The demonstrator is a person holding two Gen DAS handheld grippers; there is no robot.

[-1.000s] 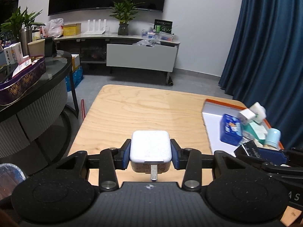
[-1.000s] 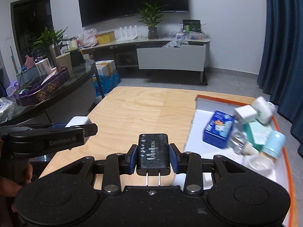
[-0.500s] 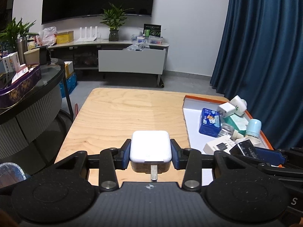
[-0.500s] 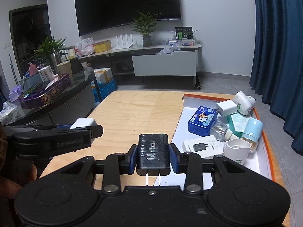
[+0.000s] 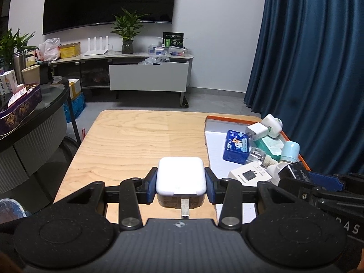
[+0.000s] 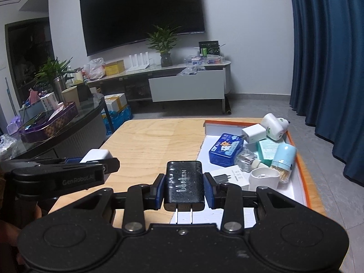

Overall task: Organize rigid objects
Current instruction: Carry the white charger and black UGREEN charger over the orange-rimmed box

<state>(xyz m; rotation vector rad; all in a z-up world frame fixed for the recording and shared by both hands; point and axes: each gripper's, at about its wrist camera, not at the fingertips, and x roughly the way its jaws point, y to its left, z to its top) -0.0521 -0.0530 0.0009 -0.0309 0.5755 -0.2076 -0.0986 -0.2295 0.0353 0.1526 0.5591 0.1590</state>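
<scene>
Change: against the earlier views, both grippers have swung across the tabletop (image 5: 141,141) so the orange-rimmed tray (image 5: 229,118) now sits fully in sight at the right; the chargers are probably being carried toward it, neither yet over its floor.
Left gripper (image 5: 181,185): fingers (image 5: 152,185) clamped on the white charger (image 5: 180,175), its prong pointing back at the camera; held above the bare wood, left of the tray.
Right gripper (image 6: 183,190): fingers (image 6: 160,188) clamped on the black charger (image 6: 184,185), two prongs facing back; held over the tray's near left edge.
Tray contents: blue tin (image 6: 226,149), white charger box (image 6: 231,177), white cup (image 6: 264,178), pale blue bottle (image 6: 283,157), teal box (image 6: 268,149), small white plug (image 6: 254,133) crowd the right half.
Judgement: free space lies on the tray's near-left floor.
</scene>
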